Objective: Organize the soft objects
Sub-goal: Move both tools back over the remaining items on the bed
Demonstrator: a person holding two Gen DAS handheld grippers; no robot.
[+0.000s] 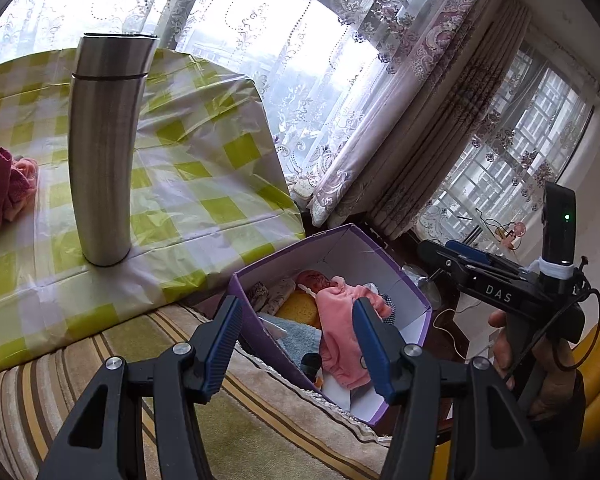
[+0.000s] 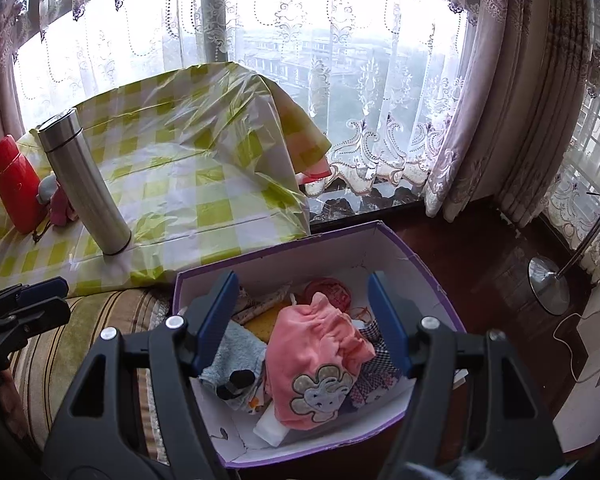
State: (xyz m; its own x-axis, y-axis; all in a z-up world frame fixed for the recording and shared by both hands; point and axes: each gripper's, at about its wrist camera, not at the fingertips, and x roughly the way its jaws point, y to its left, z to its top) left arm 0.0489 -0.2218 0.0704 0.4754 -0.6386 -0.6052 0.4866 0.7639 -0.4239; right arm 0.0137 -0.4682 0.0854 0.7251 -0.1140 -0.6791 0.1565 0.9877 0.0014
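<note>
Both grippers hang above the purple box (image 2: 268, 268), jaws spread wide on each, nothing held.

Right gripper (image 2: 302, 322): directly over the box, blue pads either side of the pink baby garment (image 2: 316, 364). The garment lies on top of the pile inside, flower-and-bunny patch facing up. No contact between pads and cloth visible.

Left gripper (image 1: 296, 344): off to the box's left, over the striped cushion (image 1: 228, 432), aimed toward the box. Jaws empty.

Box contents around the pink garment: light blue towel (image 2: 236, 348) at left, yellow cloth (image 2: 260, 326) behind it, checked fabric (image 2: 374, 376) at right, a red round item (image 2: 330, 290) at the back, a white flat piece (image 2: 270, 426) near the front wall. A dark small item (image 2: 234, 382) sits on the towel; can't tell what it is.

Box stands on the dark floor, just beside the cushion edge, below the desk corner.

Desk (image 2: 204, 184) has a green-white checked plastic cover. On it: steel flask (image 2: 84, 180) upright near the front edge, red bottle (image 2: 14, 182) further left, and more soft stuff between them, a pink cloth bundle (image 1: 4, 188) well apart from the box.

Lace curtains (image 2: 340, 80) and window behind.
</note>
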